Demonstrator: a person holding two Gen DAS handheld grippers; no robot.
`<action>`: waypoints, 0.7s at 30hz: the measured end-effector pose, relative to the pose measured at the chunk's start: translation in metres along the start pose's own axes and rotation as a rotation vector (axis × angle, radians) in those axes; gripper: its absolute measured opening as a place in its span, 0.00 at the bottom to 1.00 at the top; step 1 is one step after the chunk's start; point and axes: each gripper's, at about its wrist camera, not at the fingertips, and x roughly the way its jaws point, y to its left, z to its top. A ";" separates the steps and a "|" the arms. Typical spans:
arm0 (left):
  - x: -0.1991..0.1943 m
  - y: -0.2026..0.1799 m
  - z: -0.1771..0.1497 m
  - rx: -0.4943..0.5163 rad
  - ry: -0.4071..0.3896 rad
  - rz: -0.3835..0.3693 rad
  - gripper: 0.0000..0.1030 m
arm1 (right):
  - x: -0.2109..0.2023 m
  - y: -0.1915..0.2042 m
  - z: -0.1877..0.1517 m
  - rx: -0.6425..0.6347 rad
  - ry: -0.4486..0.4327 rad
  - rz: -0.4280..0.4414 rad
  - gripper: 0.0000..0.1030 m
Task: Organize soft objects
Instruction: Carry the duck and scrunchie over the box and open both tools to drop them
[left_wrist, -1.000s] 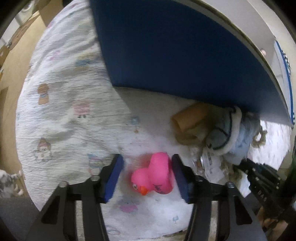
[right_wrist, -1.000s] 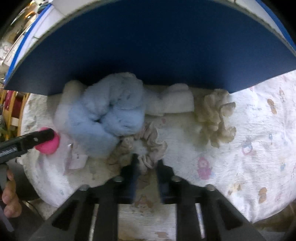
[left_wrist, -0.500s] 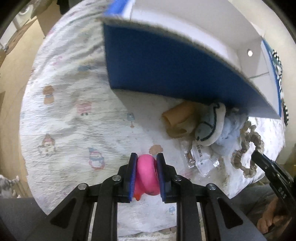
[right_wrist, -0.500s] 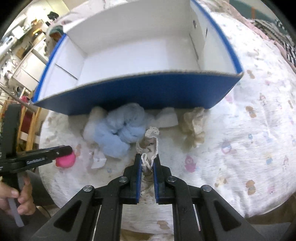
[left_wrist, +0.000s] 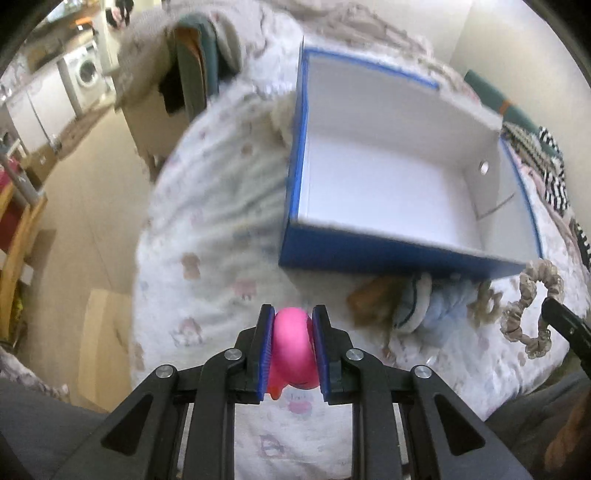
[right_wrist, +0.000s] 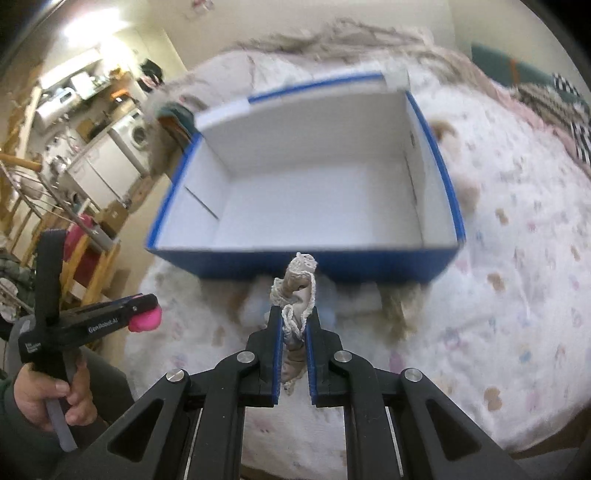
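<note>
My left gripper (left_wrist: 292, 321) is shut on a pink rubber duck (left_wrist: 293, 350) and holds it above the bed, in front of the blue box (left_wrist: 388, 254). It also shows in the right wrist view (right_wrist: 147, 317) at the left. My right gripper (right_wrist: 294, 317) is shut on a beige lace scrunchie (right_wrist: 295, 291), lifted in front of the box (right_wrist: 295, 264); the scrunchie hangs at the right in the left wrist view (left_wrist: 532, 306). The box is open, white inside and empty. A light blue plush (left_wrist: 424, 306) and a tan toy (left_wrist: 369, 299) lie against the box's front wall.
The box stands on a white quilt with small cartoon prints (left_wrist: 207, 236). Another beige scrunchie (right_wrist: 397, 306) lies by the box front. Beyond the bed's left edge are the floor, a wooden rack (right_wrist: 88, 273) and a washing machine (left_wrist: 86, 70).
My left gripper closed on the duck and lifted it. My right gripper raised the scrunchie off the pile. Both have risen and pulled back, so the box's inside now shows.
</note>
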 end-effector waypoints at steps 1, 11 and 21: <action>-0.007 -0.001 0.002 0.002 -0.026 0.000 0.18 | -0.005 0.003 0.003 -0.012 -0.027 0.005 0.12; -0.023 -0.034 0.047 0.029 -0.125 -0.030 0.18 | -0.021 0.026 0.040 -0.080 -0.209 -0.010 0.12; -0.012 -0.064 0.099 0.113 -0.168 -0.036 0.18 | -0.001 0.022 0.081 -0.119 -0.222 -0.029 0.12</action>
